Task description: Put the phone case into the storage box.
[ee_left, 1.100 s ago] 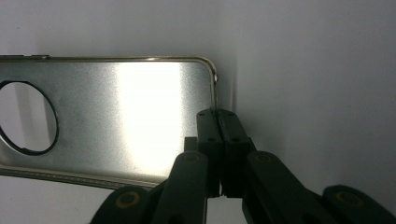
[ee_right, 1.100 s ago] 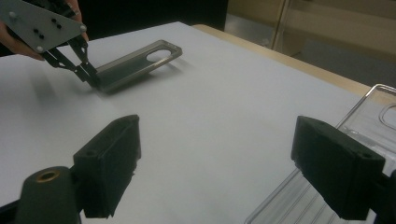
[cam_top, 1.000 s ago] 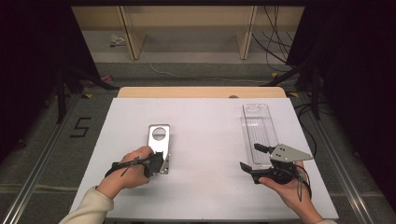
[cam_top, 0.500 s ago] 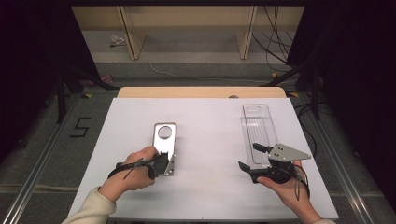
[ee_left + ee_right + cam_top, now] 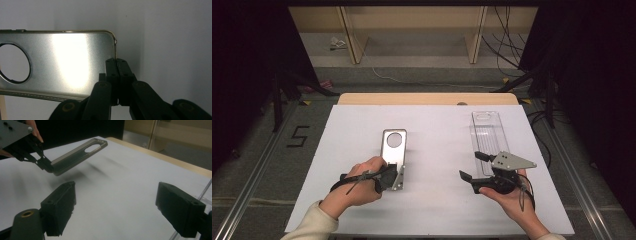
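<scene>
So over the last second the left gripper (image 5: 396, 176), clamped on the near end of the metal phone case (image 5: 394, 150), has carried it away from the person and tipped it up off the white table (image 5: 437, 130), so I'd say the lift is underway. It's a brushed silver shell with a round camera hole, hanging well left of the clear plastic tray (image 5: 488, 136), beside whose near end the right gripper (image 5: 473, 166) waits spread wide with nothing in it.

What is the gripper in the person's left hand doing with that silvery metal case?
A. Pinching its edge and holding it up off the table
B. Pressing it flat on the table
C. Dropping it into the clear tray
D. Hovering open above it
A: the left gripper has its jaws shut on the rim of the metal case, which hangs above its shadow on the white table.
</scene>
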The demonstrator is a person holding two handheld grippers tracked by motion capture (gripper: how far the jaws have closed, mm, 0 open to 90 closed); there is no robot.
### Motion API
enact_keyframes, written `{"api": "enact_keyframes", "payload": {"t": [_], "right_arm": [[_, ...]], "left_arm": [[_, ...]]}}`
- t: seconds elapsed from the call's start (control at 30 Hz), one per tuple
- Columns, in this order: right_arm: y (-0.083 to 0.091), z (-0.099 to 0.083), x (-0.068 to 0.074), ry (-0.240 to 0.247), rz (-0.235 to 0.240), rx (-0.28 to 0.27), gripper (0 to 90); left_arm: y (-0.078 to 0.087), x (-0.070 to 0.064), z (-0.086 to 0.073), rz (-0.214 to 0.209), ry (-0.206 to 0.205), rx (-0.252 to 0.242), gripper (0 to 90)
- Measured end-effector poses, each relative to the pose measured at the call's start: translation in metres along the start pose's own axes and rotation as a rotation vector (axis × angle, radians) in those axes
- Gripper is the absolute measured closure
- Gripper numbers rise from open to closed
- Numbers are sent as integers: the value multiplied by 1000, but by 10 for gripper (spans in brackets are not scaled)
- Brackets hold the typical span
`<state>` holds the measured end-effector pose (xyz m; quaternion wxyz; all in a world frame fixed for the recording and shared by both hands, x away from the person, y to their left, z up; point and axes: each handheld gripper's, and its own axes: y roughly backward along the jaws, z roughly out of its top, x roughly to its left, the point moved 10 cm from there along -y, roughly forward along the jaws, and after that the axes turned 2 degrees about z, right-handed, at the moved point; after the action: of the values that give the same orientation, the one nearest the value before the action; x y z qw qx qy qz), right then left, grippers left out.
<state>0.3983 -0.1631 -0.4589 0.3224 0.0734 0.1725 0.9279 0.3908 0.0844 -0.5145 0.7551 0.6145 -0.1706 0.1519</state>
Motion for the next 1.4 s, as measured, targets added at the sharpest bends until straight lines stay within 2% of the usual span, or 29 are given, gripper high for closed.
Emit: {"api": "enact_keyframes", "payload": {"t": [0.03, 0.1, 0.13, 0.17, 0.27, 0.3, 0.37, 0.4, 0.47, 0.57, 0.6, 0.67, 0.7, 0.77, 0.83, 1.03, 1.07, 1.1, 1.37, 1.4], "right_arm": [[-1, 1, 0, -6, 2, -5, 175], [-4, 4, 1, -20, 4, -13, 175], [-5, 5, 2, -27, 8, -18, 175], [-7, 6, 2, -33, 10, -18, 176], [-13, 9, 4, -48, 16, -21, 177], [-16, 10, 5, -51, 18, -20, 177], [-21, 11, 5, -54, 23, -21, 177], [-24, 12, 6, -58, 23, -18, 177], [-28, 14, 6, -61, 25, -15, 177], [-36, 16, 5, -75, 21, -12, 177], [-38, 16, 4, -80, 18, -7, 178], [-44, 17, 3, -90, 21, -7, 179], [-47, 17, 2, -94, 19, -5, 179], [-54, 19, 1, -103, 19, -4, 179], [-61, 21, 0, -112, 20, 2, 182], [-88, 27, -2, -194, 44, 31, 211], [-93, 28, -1, -210, 50, 37, 218], [-98, 29, 0, -222, 58, 47, 225], [-133, 31, 5, -308, 71, 122, 266], [-137, 30, 5, -316, 71, 128, 270]], "left_arm": [[1, 1, 1, 5, -15, -1, 884], [1, -1, 3, 0, -8, -3, 884], [1, 0, 4, 5, -22, -4, 884], [1, -2, 5, 0, -7, -6, 884], [2, -3, 7, -4, -18, -3, 884], [3, -1, 8, 3, -33, -3, 885], [3, -2, 10, 2, -36, -6, 885], [2, -4, 10, -7, -20, -11, 885], [3, -3, 12, 0, -43, -10, 885], [3, -4, 13, -2, -37, -12, 885], [4, -3, 14, 6, -51, -13, 885], [4, -6, 16, -3, -38, -13, 885], [4, -4, 17, 6, -57, -15, 885], [4, -6, 19, 0, -51, -17, 885], [4, -7, 21, 0, -61, -19, 885], [2, -9, 26, -2, -77, -22, 885], [1, -12, 26, -15, -57, -20, 885], [1, -13, 26, -19, -58, -19, 885], [-2, -13, 28, -15, -93, -13, 885], [-2, -15, 28, -23, -79, -13, 885]]}}
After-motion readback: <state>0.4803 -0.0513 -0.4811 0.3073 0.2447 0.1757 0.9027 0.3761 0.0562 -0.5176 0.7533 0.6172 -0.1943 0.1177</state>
